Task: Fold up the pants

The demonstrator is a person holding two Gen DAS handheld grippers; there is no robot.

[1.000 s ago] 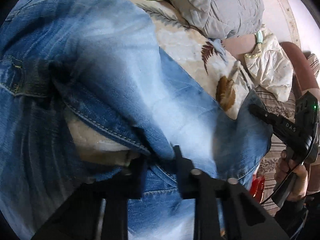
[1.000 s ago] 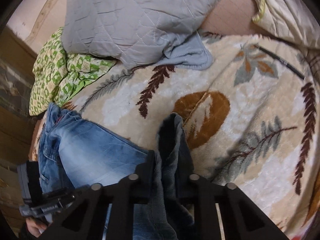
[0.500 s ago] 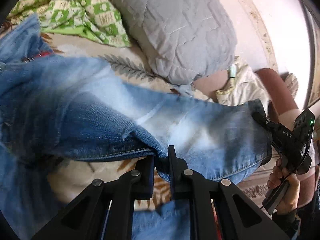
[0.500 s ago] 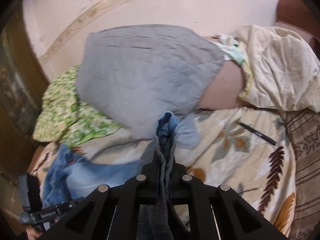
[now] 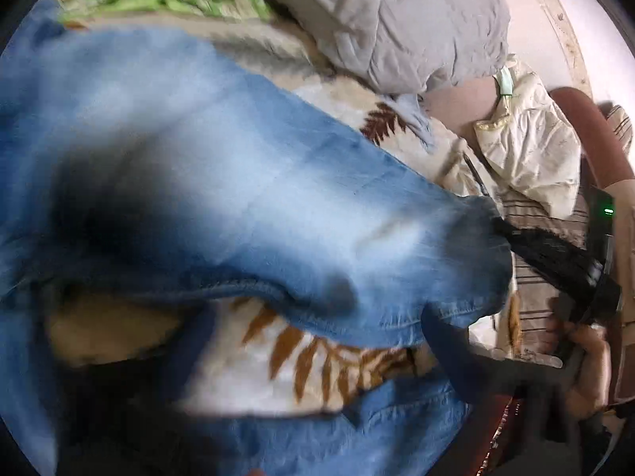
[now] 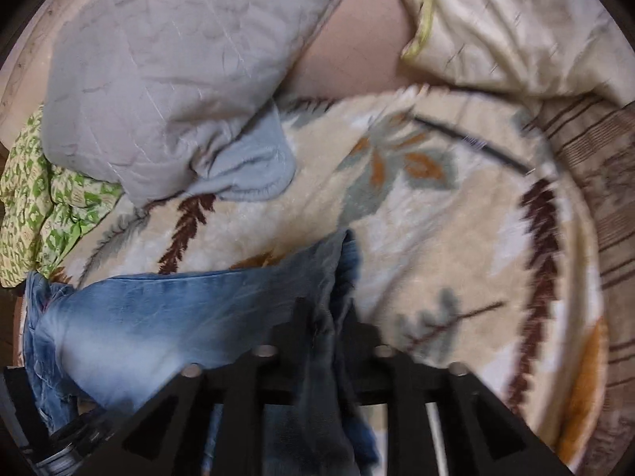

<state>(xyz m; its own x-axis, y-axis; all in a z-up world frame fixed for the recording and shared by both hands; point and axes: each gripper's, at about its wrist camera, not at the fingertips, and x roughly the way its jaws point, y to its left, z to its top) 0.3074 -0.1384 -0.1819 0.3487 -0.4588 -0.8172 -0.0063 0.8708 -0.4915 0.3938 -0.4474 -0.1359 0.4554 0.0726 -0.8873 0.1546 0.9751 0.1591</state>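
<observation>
The left gripper has its jaws spread wide. They have just been opening, and nothing is pinched between them. Its fingers are only dark smears at the lower left and lower right of the left wrist view, with leaf-patterned bedding and a strip of denim showing in the gap.

The right gripper has also just been opening. Its two black fingers stand apart at the bottom centre of the right wrist view. A dark, bunched fold of the jeans still runs up between them, and the pads do not look clamped on it.

From that fold the jeans stretch away to the lower left of the right wrist view, faded pale blue along the leg. In the left wrist view the same leg fills the left and centre, blurred, with its hem toward the right edge beside the right gripper's black nose. A hand holds that gripper's handle at the lower right.

The jeans lie on a cream blanket printed with brown, orange and grey leaves. A thin dark stick lies on the blanket at the upper right. A grey quilted pillow sits at the upper left, a green patterned cloth at the left edge, and pale cream bedding at the upper right.
</observation>
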